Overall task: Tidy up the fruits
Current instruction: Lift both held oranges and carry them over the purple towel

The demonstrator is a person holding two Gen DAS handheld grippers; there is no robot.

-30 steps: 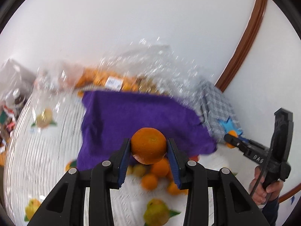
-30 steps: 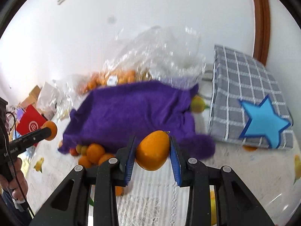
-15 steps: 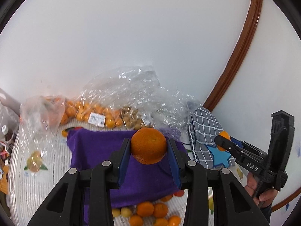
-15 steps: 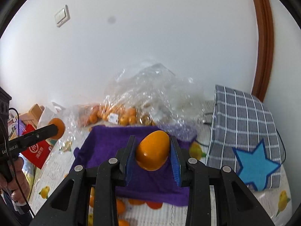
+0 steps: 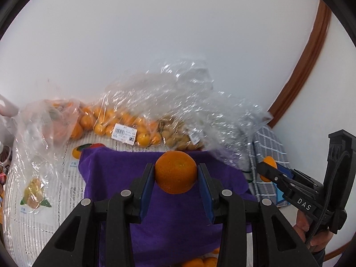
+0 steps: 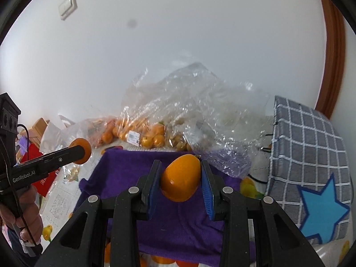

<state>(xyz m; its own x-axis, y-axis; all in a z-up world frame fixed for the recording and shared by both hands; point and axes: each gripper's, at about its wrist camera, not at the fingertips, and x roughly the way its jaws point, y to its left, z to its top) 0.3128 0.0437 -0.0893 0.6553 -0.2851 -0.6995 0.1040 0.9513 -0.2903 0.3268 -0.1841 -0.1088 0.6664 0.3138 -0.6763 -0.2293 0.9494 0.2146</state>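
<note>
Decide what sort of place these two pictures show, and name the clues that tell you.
Probably a room in a home. A fruit-print tablecloth under a purple cloth, shop-labelled bags of oranges against a plain white wall with a light switch, and a checked cushion all point that way.

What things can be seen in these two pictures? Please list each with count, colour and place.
orange: one, deep orange, between the left gripper's fingers
smooth orange fruit: one, yellow-orange, between the right gripper's fingers
purple cloth: one, purple, spread under both grippers
clear plastic bags: several, transparent, behind the cloth, holding small oranges and brownish fruits
loose fruits: a few, orange, at the near edge of the cloth
checked bag: one, grey with a blue star, right of the cloth
tablecloth: one, white with fruit prints
wall switch: one, white, on the wall
left gripper: black, blue pads, shut
right gripper: black, blue pads, shut
</note>
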